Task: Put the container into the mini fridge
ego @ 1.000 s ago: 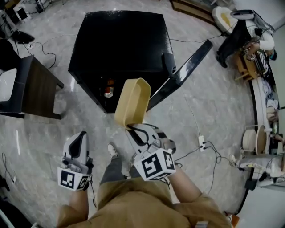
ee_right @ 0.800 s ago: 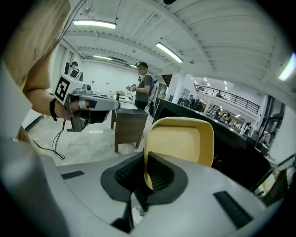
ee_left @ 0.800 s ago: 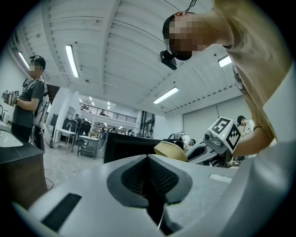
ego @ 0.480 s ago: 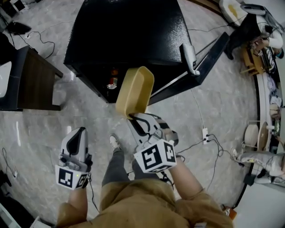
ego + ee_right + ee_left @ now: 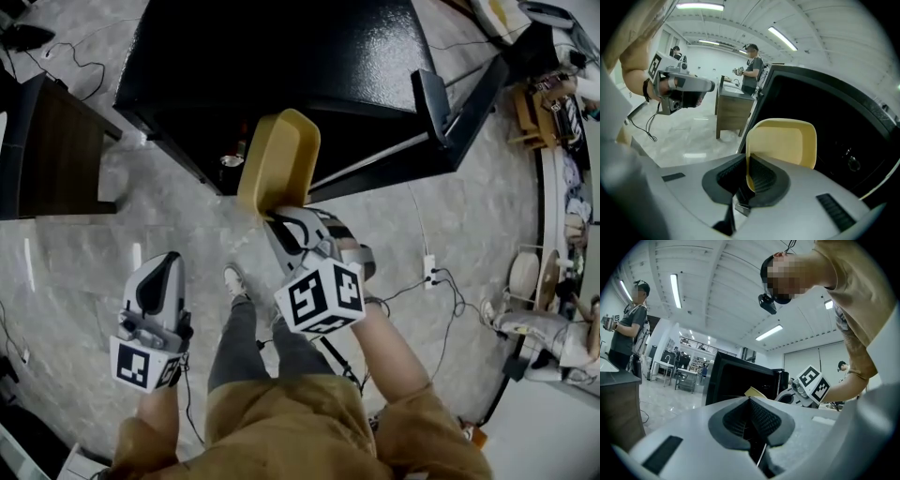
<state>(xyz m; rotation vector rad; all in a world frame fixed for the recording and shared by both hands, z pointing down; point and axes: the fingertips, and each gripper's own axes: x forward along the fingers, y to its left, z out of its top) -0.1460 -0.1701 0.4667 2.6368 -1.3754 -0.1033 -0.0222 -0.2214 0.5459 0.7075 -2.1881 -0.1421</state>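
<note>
A pale yellow container (image 5: 278, 161) (image 5: 783, 143) is held by its rim on edge, its hollow facing right. My right gripper (image 5: 273, 212) (image 5: 749, 180) is shut on that rim and holds the container right in front of the black mini fridge (image 5: 281, 66) (image 5: 825, 122). The fridge's door (image 5: 450, 122) stands open to the right, and a can (image 5: 231, 160) shows inside its dark opening. My left gripper (image 5: 160, 281) (image 5: 751, 420) hangs low at the left, jaws shut with nothing between them; its view shows the fridge (image 5: 736, 378) ahead.
A dark wooden cabinet (image 5: 52, 150) (image 5: 733, 110) stands left of the fridge. Cables and a power strip (image 5: 429, 277) lie on the marble floor at right. The person's legs and shoe (image 5: 234, 281) are below the grippers. Other people stand in the background (image 5: 752, 68) (image 5: 628, 329).
The fridge has come closer and larger in the head view. The right gripper has carried the container forward to the fridge's opening. The left gripper has stayed low at the left.
</note>
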